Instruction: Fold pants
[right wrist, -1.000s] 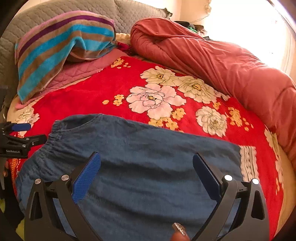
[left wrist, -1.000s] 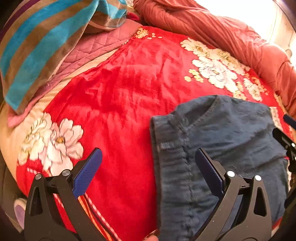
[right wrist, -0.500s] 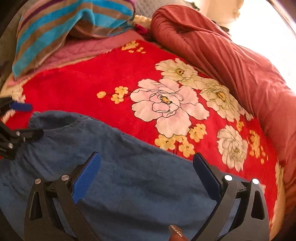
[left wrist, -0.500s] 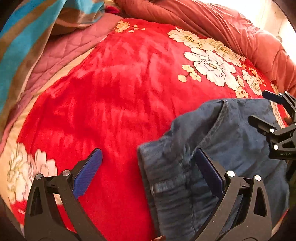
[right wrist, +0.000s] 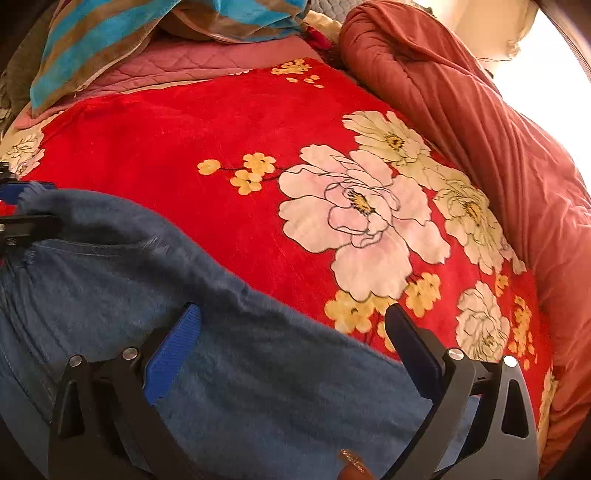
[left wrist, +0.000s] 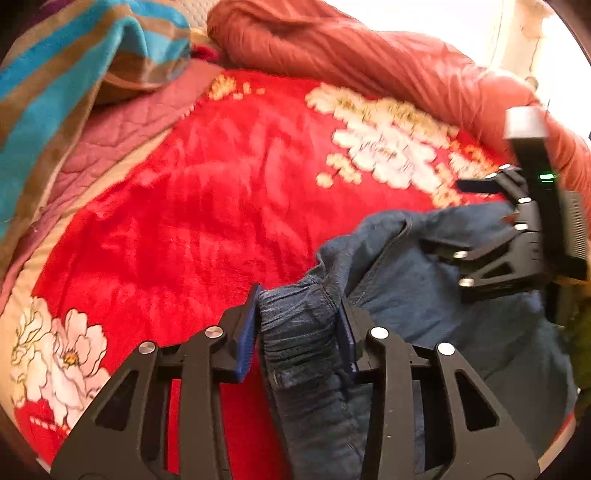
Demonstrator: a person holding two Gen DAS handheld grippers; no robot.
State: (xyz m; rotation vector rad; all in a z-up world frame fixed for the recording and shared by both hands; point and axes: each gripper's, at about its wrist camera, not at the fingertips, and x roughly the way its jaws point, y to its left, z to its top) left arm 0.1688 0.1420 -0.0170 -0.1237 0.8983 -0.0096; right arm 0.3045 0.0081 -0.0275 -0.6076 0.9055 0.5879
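The blue pants [left wrist: 424,295] are being shown lying at the lower right of the red floral blanket [left wrist: 207,206], their lower portion cut off by the frame. The bunched waistband is being closed upon by the left gripper [left wrist: 299,328]. The right gripper [right wrist: 291,343], wide apart, is being held over the fabric; contact is hidden.

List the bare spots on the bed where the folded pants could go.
Free: red floral blanket between the pants and the pink quilted cover, left of the big flowers. Crowded: striped towel at the head, rolled rust-red quilt along the right edge, near edge under the pants.
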